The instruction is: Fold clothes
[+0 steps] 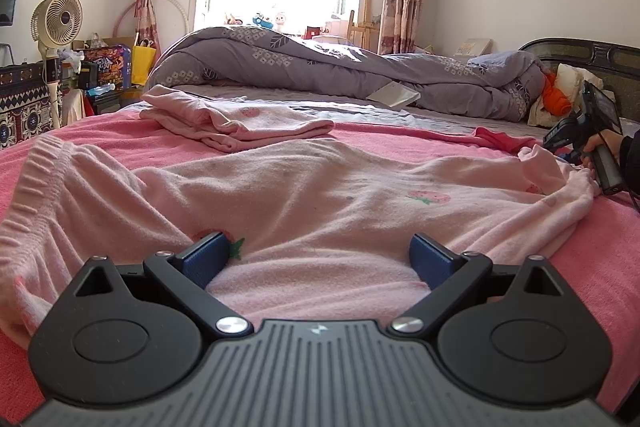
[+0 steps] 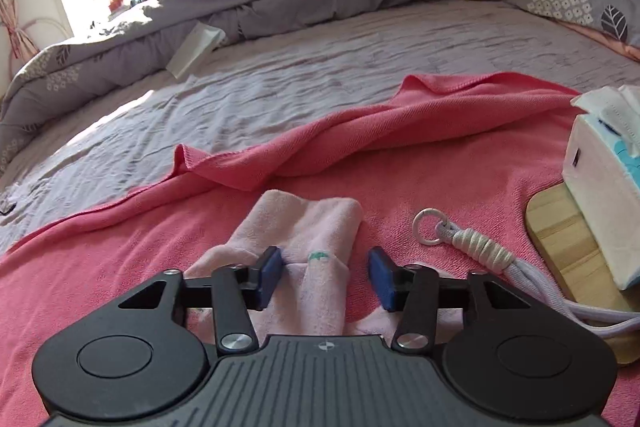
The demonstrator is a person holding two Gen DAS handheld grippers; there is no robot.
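No readable writing; print on the tissue box (image 2: 600,195) is too blurred. Left gripper (image 1: 320,255) jaws wide apart over pink strawberry-print garment (image 1: 320,195), gripping nothing. Right gripper (image 2: 326,273) jaws apart w/ a garment fold between, pads not pressing; rest hidden.

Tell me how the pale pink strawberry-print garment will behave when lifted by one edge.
The pink garment probably droops limply; it already lies wrinkled over the pink blanket. Its fleecy surface should grip the pads well. It looks light.
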